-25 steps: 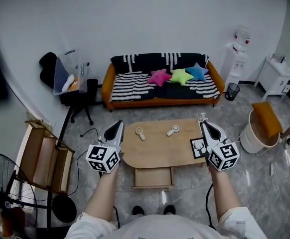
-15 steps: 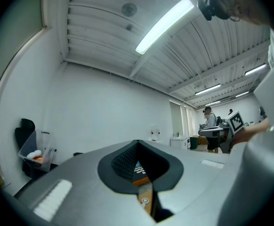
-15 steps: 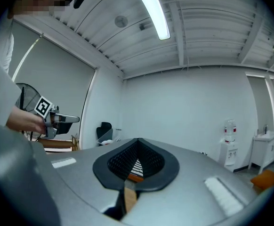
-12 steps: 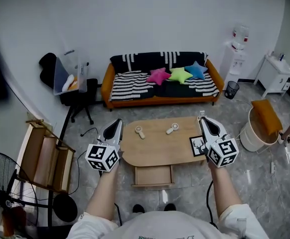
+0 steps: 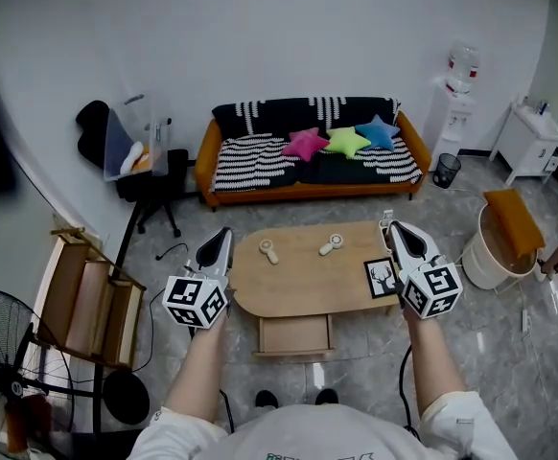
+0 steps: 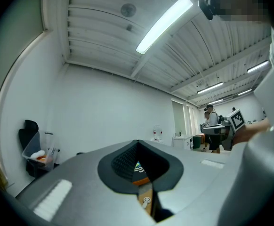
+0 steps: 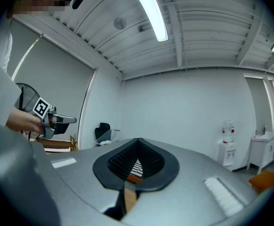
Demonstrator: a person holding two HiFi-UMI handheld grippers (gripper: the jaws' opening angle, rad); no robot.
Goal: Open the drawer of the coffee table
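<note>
While the person stands at the near long edge of the coffee table [image 5: 303, 281], its drawer [image 5: 295, 337] is out, drawn from under the middle of that edge toward the person's shoes [image 5: 267, 402]; its light wooden bottom shows from above; neither gripper touches it. The left gripper [image 5: 221, 240] is held level off the table's left end; its jaws are drawn together to a thin slit with nothing clamped in them, as the left gripper view shows; through that slit only a sliver of the room beyond appears. The right gripper [image 5: 396, 234] is held level over the table's right end, jaws likewise closed to a slit and empty; in the head view it covers part of a black-and-white card [image 5: 381, 278] with a deer's head on it, which sits at the right end close to the near edge. Toward the far edge of the tabletop lie a small white object [image 5: 267, 253] left of the middle and a second white object [image 5: 332, 248] right of it; they are apart from each other and from both grippers. Beyond the far edge stands a sofa [image 5: 260, 161] with an orange frame and a striped cover; it bears a pink cushion [image 5: 307, 147], a green cushion [image 5: 346, 143] and a blue cushion [image 5: 379, 134], all star-shaped, side by side; a water dispenser [image 5: 458, 103] stands off its right arm.
</note>
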